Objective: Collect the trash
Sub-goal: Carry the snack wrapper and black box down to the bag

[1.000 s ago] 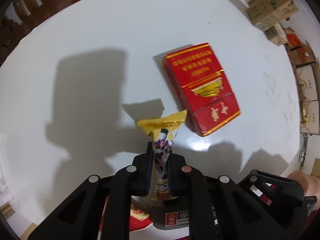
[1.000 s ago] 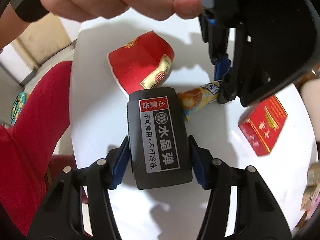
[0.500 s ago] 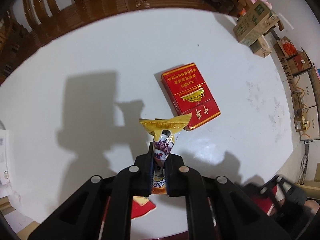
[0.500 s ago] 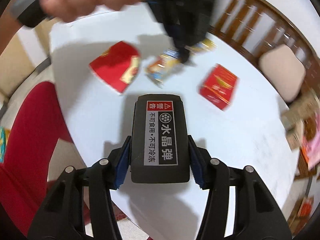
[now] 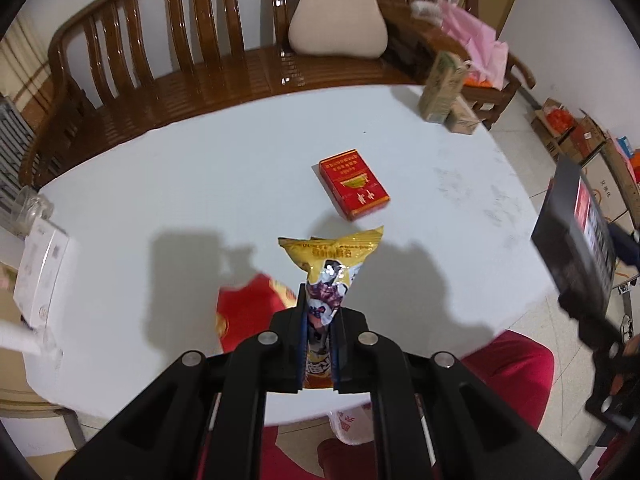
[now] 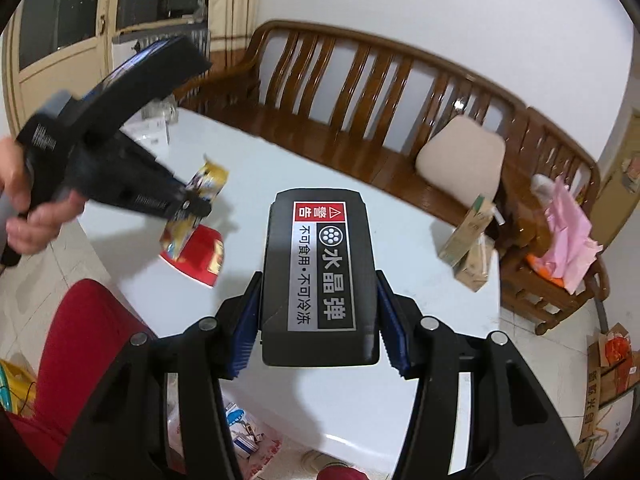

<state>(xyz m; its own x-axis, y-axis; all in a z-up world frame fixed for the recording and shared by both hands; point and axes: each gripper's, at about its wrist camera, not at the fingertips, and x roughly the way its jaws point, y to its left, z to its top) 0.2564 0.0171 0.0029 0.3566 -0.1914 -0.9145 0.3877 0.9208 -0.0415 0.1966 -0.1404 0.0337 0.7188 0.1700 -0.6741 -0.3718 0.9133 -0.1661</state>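
My left gripper (image 5: 320,340) is shut on a yellow snack wrapper (image 5: 332,264) and holds it well above the white round table (image 5: 200,184). It also shows in the right wrist view (image 6: 188,204), with the wrapper (image 6: 208,180) in its jaws. My right gripper (image 6: 318,320) is shut on a black box with a warning label (image 6: 320,276), lifted over the table's near edge. The box also shows at the right of the left wrist view (image 5: 576,240). A red cigarette pack (image 5: 354,188) and a crushed red paper cup (image 5: 248,312) lie on the table.
A wooden bench (image 5: 180,76) with a beige cushion (image 5: 338,20) stands behind the table. A green carton (image 5: 442,88) stands at the table's far right, a white box (image 5: 40,276) at its left edge. A plastic bag with trash (image 6: 248,440) lies on the floor below.
Both grippers have risen and pulled back from the table with their loads, so the table items look smaller and the bench has come into view.
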